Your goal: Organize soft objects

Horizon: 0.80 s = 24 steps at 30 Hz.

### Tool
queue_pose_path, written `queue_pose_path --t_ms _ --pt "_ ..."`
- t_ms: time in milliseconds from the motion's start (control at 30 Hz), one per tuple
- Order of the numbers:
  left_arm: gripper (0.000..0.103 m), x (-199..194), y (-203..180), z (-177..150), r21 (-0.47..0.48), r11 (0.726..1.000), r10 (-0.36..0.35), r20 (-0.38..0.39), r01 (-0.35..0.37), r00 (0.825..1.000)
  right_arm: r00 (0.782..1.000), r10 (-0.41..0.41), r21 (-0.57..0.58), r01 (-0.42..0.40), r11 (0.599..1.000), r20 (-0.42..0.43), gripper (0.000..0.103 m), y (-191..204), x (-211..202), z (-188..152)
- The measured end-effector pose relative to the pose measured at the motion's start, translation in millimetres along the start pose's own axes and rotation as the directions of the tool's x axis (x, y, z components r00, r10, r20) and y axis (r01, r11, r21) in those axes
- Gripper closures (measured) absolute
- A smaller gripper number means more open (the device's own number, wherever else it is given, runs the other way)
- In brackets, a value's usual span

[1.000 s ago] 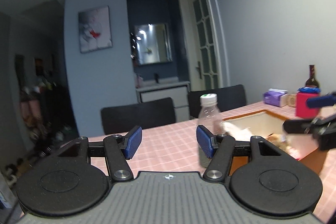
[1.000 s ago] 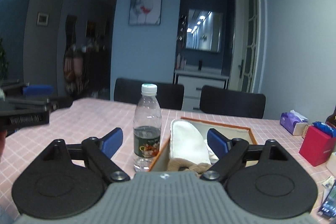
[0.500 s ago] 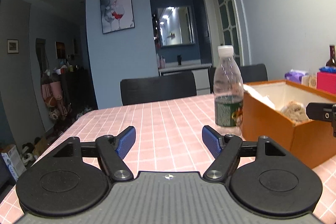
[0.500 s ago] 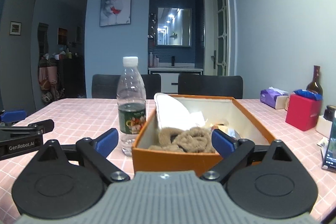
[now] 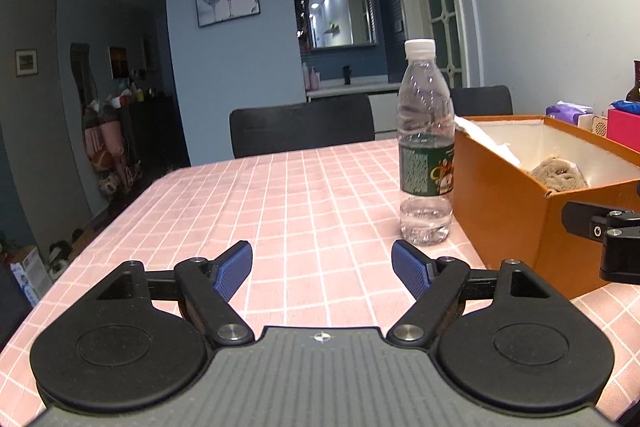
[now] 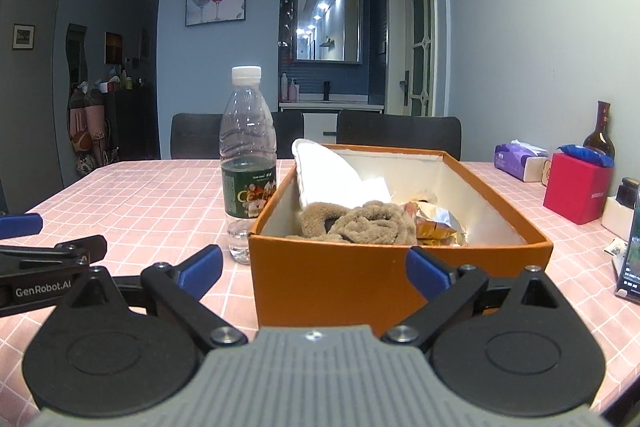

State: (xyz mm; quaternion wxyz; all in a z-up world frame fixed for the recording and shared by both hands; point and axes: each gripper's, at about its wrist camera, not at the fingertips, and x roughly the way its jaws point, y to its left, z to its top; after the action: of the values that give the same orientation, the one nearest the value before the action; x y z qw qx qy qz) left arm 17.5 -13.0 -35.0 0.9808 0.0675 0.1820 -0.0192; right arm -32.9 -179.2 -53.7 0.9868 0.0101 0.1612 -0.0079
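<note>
An orange box [image 6: 400,279] stands on the pink checked tablecloth [image 6: 152,199]. Inside it lie a brown fuzzy cloth [image 6: 360,223], a white cloth [image 6: 328,171] leaning on the left wall, and a shiny snack packet [image 6: 436,223]. The box [image 5: 504,195] and brown cloth [image 5: 560,175] also show in the left wrist view. My right gripper [image 6: 314,273] is open and empty, low in front of the box's near wall. My left gripper [image 5: 322,269] is open and empty, over the tablecloth left of the box.
A clear water bottle [image 6: 249,163] stands against the box's left side; it also shows in the left wrist view [image 5: 426,147]. A red box [image 6: 576,187], tissue pack [image 6: 520,157], dark bottle [image 6: 599,131] and phone [image 6: 630,259] are at right. Black chairs [image 5: 302,127] line the far edge.
Both grippers have dropped lower toward the table and drawn back, staying open. The box and bottle have not moved.
</note>
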Motion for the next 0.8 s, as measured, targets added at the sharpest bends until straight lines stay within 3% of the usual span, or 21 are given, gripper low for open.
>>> queue_pose_path --t_ms 800 --pt "0.010 0.5 2.2 2.7 -0.004 1.000 -0.001 -0.014 0.001 1.000 1.000 -0.010 -0.001 0.010 1.000 -0.001 0.006 5.7 1.3 -1.3"
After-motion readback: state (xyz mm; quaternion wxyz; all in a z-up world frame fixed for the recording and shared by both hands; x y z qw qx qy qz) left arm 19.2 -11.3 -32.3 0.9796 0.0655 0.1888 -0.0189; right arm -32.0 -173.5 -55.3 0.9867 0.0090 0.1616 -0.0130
